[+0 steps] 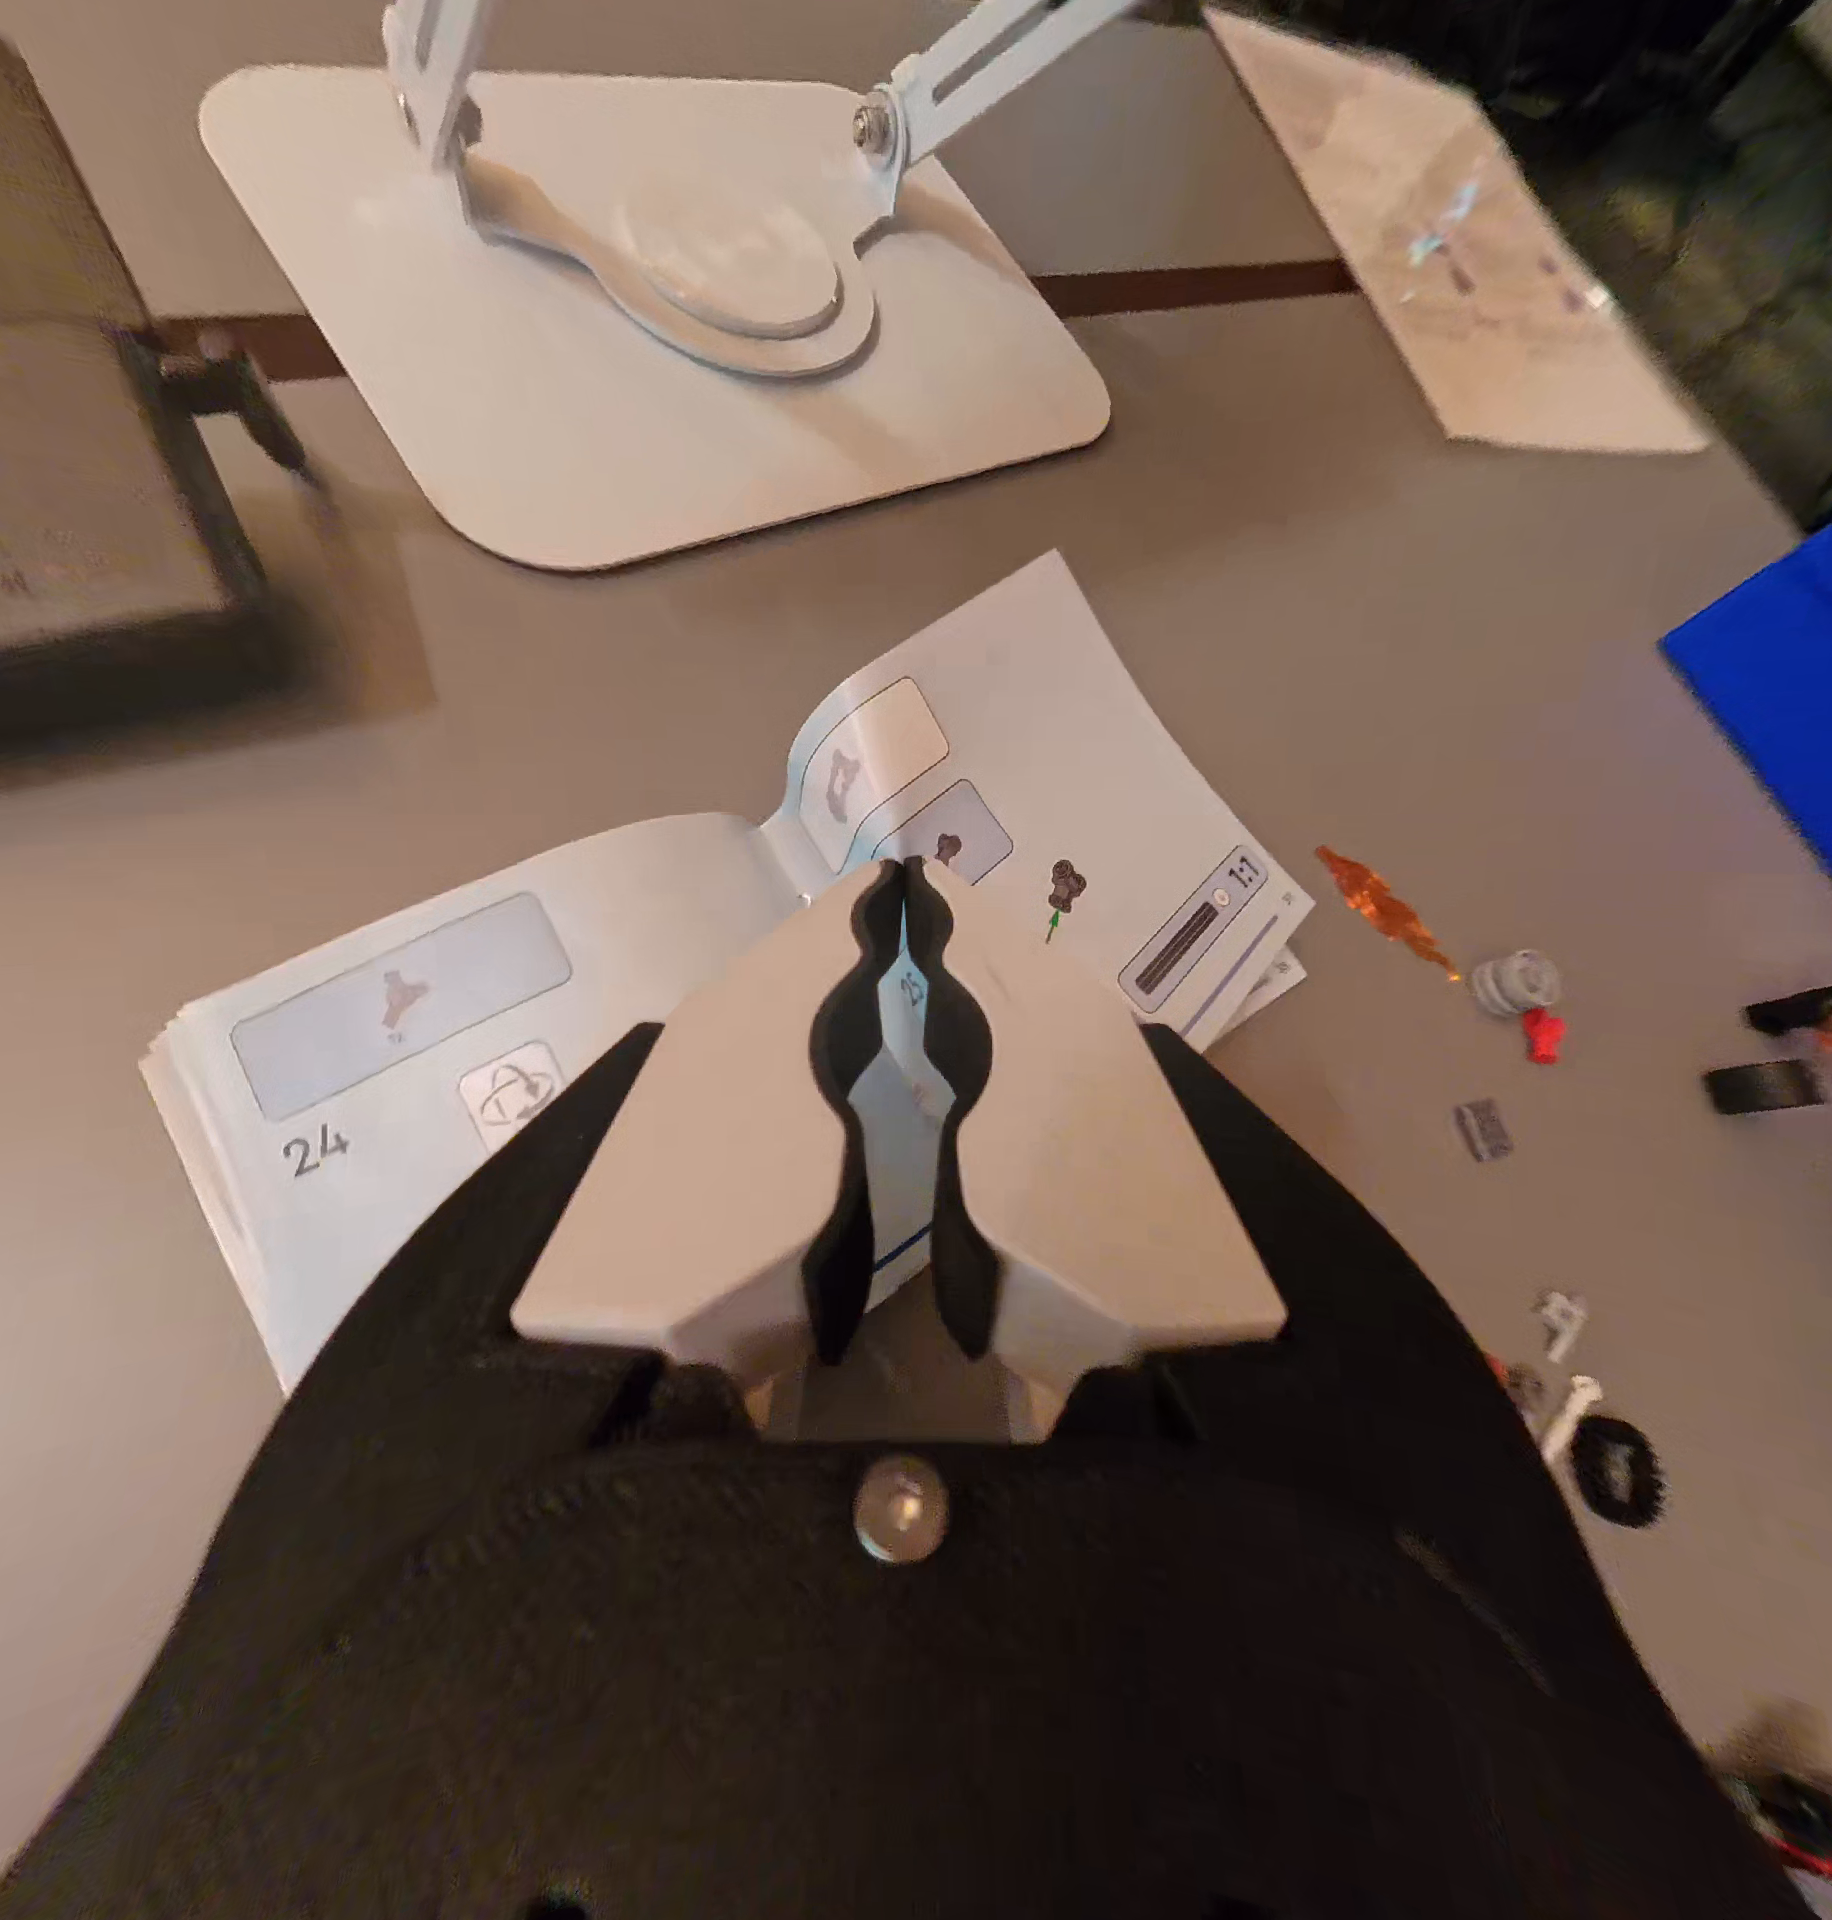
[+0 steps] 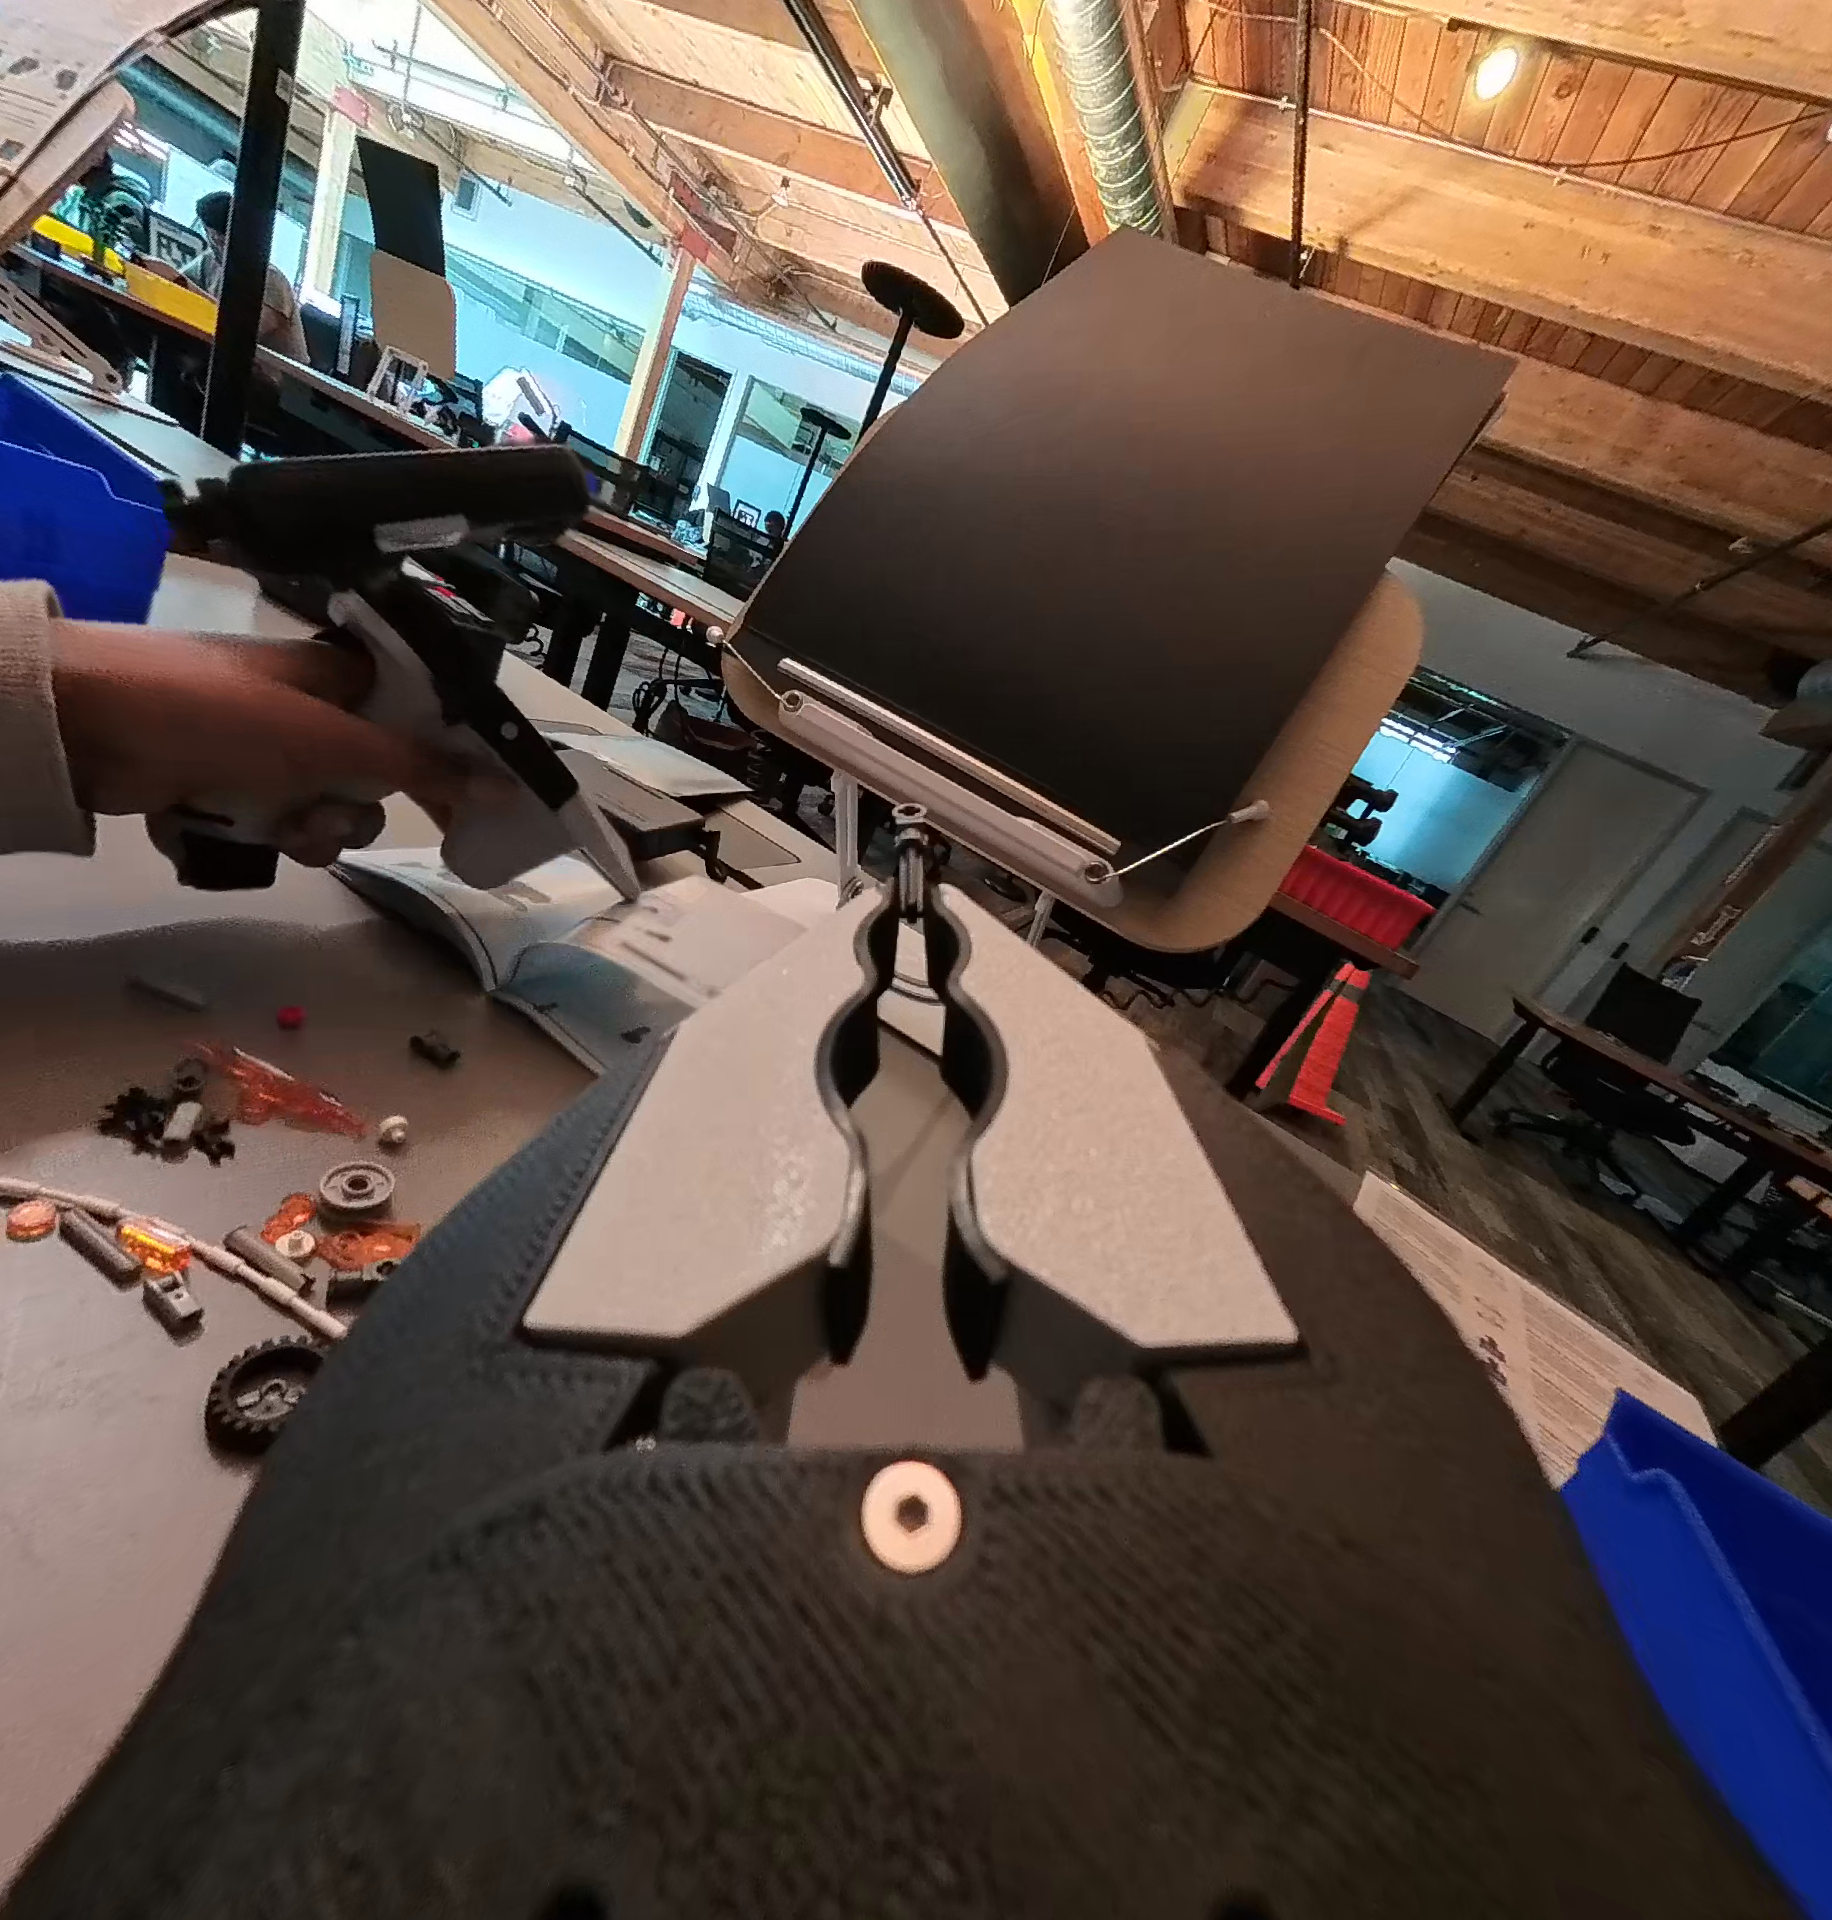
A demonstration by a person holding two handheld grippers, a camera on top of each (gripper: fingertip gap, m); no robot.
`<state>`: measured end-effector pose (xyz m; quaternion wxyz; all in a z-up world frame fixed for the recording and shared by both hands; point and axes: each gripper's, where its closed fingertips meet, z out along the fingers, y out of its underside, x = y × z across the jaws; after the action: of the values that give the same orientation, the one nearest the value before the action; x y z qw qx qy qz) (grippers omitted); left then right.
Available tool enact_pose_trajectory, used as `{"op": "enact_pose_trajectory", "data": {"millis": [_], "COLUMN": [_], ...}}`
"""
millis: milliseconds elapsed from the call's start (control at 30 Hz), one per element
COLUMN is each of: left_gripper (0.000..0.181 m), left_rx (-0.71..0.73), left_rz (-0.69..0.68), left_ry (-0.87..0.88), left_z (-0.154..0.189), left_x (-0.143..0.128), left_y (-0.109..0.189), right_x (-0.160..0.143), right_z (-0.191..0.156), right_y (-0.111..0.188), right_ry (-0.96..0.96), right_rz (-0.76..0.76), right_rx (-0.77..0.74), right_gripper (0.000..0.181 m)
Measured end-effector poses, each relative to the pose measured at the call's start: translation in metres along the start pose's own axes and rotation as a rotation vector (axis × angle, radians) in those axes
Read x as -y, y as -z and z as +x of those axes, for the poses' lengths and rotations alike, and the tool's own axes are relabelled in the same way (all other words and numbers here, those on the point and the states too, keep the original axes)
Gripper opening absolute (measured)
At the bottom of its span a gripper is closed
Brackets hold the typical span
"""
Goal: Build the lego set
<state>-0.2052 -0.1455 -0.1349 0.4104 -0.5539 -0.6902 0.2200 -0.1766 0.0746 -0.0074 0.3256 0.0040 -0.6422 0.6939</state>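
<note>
Blue bin (image 1: pixel 1795 675) cut off by right edge; left box (image 1: pixel 70 499) blurred.

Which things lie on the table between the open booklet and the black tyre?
In the right wrist view, loose pieces lie between the booklet and the tyre: orange transparent parts and a grey round disc.

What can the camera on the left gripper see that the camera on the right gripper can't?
Only the left wrist view shows the white stand base and the booklet's open pages from above. Only the right wrist view shows the small dark piece pinched in the right gripper, the black wheel, and the room's wooden ceiling. Both show the instruction booklet, the orange flame piece and the shut left gripper.
</note>
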Motion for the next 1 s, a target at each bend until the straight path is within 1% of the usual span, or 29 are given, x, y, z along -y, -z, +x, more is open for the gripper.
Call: {"op": "enact_pose_trajectory", "data": {"millis": [100, 167, 200, 300, 367, 433, 467, 567, 700, 800, 833, 867, 900, 1000], "left_gripper": [0.001, 0.000, 0.000, 0.000, 0.002, 0.026, 0.043, 0.082, 0.111, 0.118, 0.118, 0.121, 0.116, 0.110], "left_rx": [-0.121, -0.161, -0.160, -0.102, -0.108, -0.151, -0.139, -0.027, 0.052, 0.172, 0.197, 0.189, 0.188, 0.202], "left_rz": [-0.015, -0.010, -0.007, -0.003, 0.018, 0.044, 0.044, 0.033, -0.041, -0.151, -0.191, -0.197, -0.189, -0.200], "left_ry": [0.127, 0.190, 0.201, 0.165, 0.113, 0.043, 0.011, -0.112, -0.208, -0.282, -0.289, -0.268, -0.255, -0.262], "left_z": [-0.005, -0.012, -0.016, -0.030, -0.024, -0.004, 0.003, 0.023, 0.054, 0.046, 0.041, 0.040, 0.038, 0.034], "left_x": [-0.005, -0.006, -0.006, -0.006, -0.001, 0.002, 0.001, -0.005, -0.014, -0.029, -0.037, -0.041, -0.040, -0.040], "left_y": [0.005, 0.009, 0.011, 0.018, 0.022, 0.021, 0.018, -0.002, -0.029, -0.043, -0.047, -0.050, -0.048, -0.047], "right_x": [0.000, 0.000, 0.000, 0.000, 0.000, 0.000, 0.000, -0.001, -0.002, -0.001, -0.001, -0.001, -0.001, 0.000], "right_z": [0.000, 0.000, 0.000, -0.001, -0.001, -0.001, -0.001, -0.002, -0.002, -0.001, -0.001, -0.001, -0.001, -0.002], "right_y": [0.000, 0.000, 0.000, 0.000, 0.000, 0.000, -0.001, -0.001, -0.001, -0.001, -0.001, -0.001, -0.001, -0.001], "right_ry": [0.000, 0.000, 0.000, -0.001, -0.001, 0.000, 0.001, 0.007, 0.012, 0.009, 0.008, 0.007, 0.006, 0.010], "right_rz": [0.001, 0.000, 0.000, 0.001, 0.001, -0.001, -0.002, -0.007, -0.010, -0.007, -0.006, -0.004, -0.003, -0.003], "right_rx": [0.002, 0.003, 0.003, 0.004, 0.005, 0.007, 0.007, 0.008, 0.007, 0.005, 0.005, 0.005, 0.006, 0.009], "right_gripper": [0.002, 0.002, 0.002, 0.002, 0.002, 0.002, 0.002, 0.002, 0.002, 0.002, 0.002, 0.002, 0.002, 0.002]}}
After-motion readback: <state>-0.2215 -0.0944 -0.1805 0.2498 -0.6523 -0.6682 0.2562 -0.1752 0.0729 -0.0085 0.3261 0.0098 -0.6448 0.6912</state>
